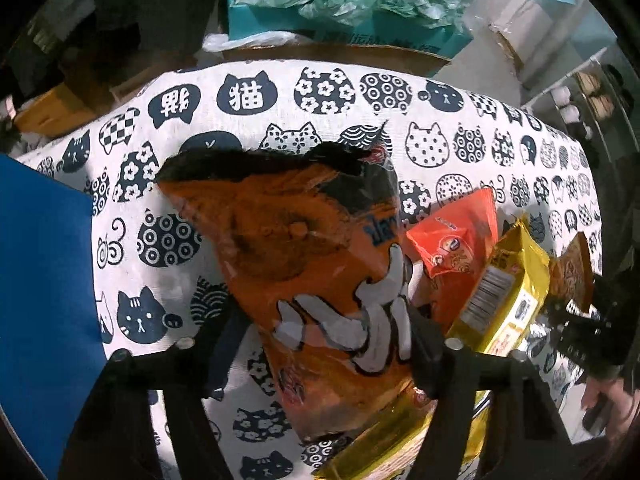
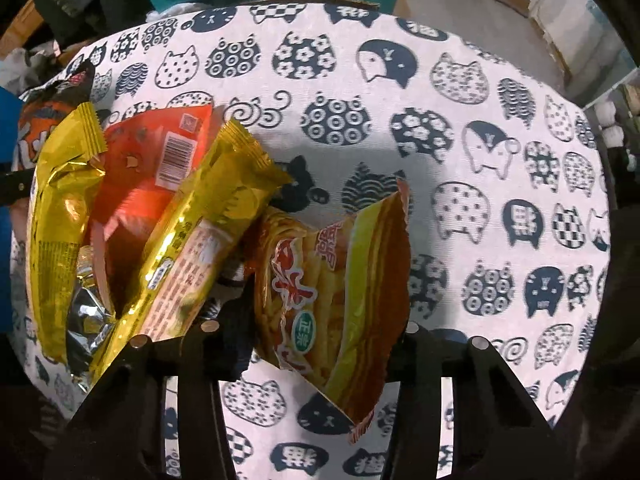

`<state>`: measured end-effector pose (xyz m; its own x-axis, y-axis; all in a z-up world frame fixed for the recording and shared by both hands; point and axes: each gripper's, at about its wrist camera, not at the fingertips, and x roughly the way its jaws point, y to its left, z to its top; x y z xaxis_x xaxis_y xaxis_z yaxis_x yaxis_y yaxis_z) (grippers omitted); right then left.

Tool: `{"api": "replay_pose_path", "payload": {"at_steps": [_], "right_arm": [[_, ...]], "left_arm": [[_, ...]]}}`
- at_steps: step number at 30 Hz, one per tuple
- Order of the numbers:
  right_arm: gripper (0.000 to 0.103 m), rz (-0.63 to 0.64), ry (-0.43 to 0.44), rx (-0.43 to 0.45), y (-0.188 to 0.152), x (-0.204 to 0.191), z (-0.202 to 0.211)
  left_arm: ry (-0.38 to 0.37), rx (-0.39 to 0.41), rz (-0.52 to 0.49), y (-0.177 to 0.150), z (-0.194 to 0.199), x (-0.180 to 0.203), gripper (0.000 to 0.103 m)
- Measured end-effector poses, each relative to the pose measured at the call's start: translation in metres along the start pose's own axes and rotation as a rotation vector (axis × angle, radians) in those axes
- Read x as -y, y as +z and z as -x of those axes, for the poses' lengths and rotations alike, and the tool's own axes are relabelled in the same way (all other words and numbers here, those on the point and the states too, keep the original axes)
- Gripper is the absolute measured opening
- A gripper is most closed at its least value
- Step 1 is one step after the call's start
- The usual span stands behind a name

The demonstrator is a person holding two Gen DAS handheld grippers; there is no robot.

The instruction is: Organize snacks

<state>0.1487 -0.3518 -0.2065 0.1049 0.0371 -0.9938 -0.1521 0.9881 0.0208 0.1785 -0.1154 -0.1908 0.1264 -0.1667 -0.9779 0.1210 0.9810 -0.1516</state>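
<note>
A big orange chip bag [image 1: 320, 264] lies on the cat-print tablecloth [image 1: 424, 144]. My left gripper [image 1: 324, 340] points down over its lower half. The bag is between the fingers; the right finger [image 1: 424, 344] touches it, and a strip of cloth shows beside the left one. My right gripper [image 2: 324, 340] is shut on a yellow and red shrimp-strip bag [image 2: 340, 280], which is creased between the pads. The same bag [image 1: 572, 272] and gripper show at the right edge of the left wrist view.
A red-orange packet [image 2: 152, 184] and two gold packets [image 2: 60, 200] [image 2: 200, 240] are piled between the two held bags, over crumpled silver foil [image 2: 88, 320]. A blue panel [image 1: 40, 300] stands at the left. A teal box [image 1: 340, 28] with green bags sits behind the table.
</note>
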Motion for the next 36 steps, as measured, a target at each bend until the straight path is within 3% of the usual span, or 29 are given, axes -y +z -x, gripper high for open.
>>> {"api": "replay_pose_path", "payload": {"at_steps": [8, 11, 15, 18, 20, 22, 29, 36], "right_arm": [[0.042, -0.036, -0.067, 0.027, -0.012, 0.032, 0.02], [0.042, -0.05, -0.079, 0.036, -0.018, 0.04, 0.028], [0.042, -0.061, -0.121, 0.045, -0.026, 0.049, 0.039], [0.042, -0.085, -0.093, 0.056, -0.034, 0.049, 0.042], [0.042, -0.094, -0.078, 0.067, -0.041, 0.052, 0.042], [0.042, -0.104, -0.061, 0.08, -0.043, 0.054, 0.045], [0.042, -0.103, -0.034, 0.118, -0.037, 0.045, 0.055], [0.042, -0.077, -0.017, 0.148, -0.028, 0.028, 0.064]], "left_arm": [[0.079, 0.033, -0.088, -0.011, 0.016, 0.003, 0.05], [0.096, 0.044, -0.118, -0.016, 0.021, 0.004, 0.048], [0.128, 0.051, -0.158, -0.02, 0.021, 0.007, 0.049], [0.135, 0.06, -0.171, -0.019, 0.019, 0.009, 0.054], [0.146, 0.064, -0.176, -0.016, 0.015, 0.011, 0.069], [0.157, 0.066, -0.183, -0.012, 0.011, 0.012, 0.073], [0.133, 0.008, -0.146, -0.004, -0.012, 0.003, 0.073], [0.121, 0.034, -0.151, -0.011, -0.005, -0.003, 0.06]]}}
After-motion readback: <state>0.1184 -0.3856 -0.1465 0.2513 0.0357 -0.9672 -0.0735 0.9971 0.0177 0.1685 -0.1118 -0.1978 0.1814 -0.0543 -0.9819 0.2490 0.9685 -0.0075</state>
